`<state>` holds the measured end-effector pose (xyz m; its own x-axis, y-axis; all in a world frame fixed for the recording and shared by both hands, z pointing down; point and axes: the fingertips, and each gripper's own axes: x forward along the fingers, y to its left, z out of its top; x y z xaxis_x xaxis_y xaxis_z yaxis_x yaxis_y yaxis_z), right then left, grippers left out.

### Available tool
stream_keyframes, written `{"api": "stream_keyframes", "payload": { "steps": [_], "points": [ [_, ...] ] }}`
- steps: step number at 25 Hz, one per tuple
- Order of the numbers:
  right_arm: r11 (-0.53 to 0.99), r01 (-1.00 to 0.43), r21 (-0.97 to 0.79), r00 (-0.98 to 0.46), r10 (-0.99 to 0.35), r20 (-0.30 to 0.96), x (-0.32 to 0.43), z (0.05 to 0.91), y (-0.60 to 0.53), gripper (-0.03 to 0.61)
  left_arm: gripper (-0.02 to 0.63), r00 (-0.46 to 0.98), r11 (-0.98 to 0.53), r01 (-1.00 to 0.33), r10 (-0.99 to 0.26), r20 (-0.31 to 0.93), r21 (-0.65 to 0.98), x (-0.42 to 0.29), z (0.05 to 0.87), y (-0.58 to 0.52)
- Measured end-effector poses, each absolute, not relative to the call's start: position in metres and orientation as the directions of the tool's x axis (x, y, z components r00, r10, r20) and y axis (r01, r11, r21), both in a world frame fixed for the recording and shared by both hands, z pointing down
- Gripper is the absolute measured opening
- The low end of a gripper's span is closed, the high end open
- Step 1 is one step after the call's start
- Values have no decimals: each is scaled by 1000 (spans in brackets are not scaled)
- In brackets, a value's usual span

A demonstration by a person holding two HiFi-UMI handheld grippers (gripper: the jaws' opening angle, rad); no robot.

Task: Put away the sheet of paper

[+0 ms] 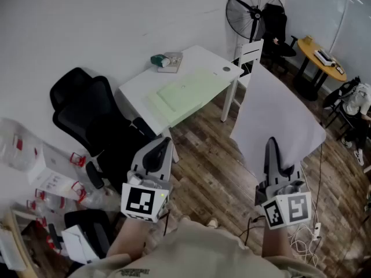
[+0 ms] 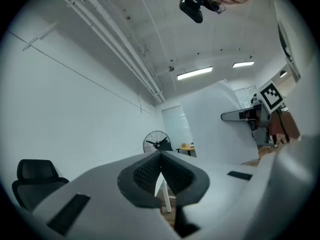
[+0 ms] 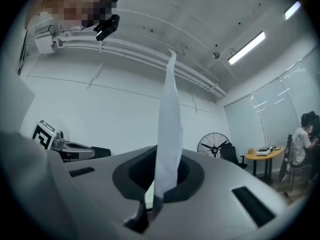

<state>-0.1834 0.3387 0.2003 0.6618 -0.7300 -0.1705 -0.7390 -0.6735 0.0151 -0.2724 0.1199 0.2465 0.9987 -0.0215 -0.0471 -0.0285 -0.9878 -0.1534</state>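
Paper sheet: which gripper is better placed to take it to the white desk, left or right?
Right. The right gripper is shut on the paper at its lower edge, holding it upright. The left gripper is shut, empty and clear of the paper; using it would likely need a handover.

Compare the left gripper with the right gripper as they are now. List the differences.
The right gripper has its jaws shut on the large white sheet of paper, which stands up from them; the left gripper has its jaws shut on nothing. In the head view the left gripper shows in front of the black office chair, the right gripper over the brown wooden floor. Shared: each carries a marker cube and points away from the person.
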Motion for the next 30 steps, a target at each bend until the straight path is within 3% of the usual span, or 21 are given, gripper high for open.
{"api": "stream_keyframes", "payload": {
  "steps": [30],
  "points": [
    [-605, -796, 19, 601, -793, -100, -146, 230, 426, 24, 20, 996, -978, -85, -83, -19, -189, -247, 264, 215]
  ]
}}
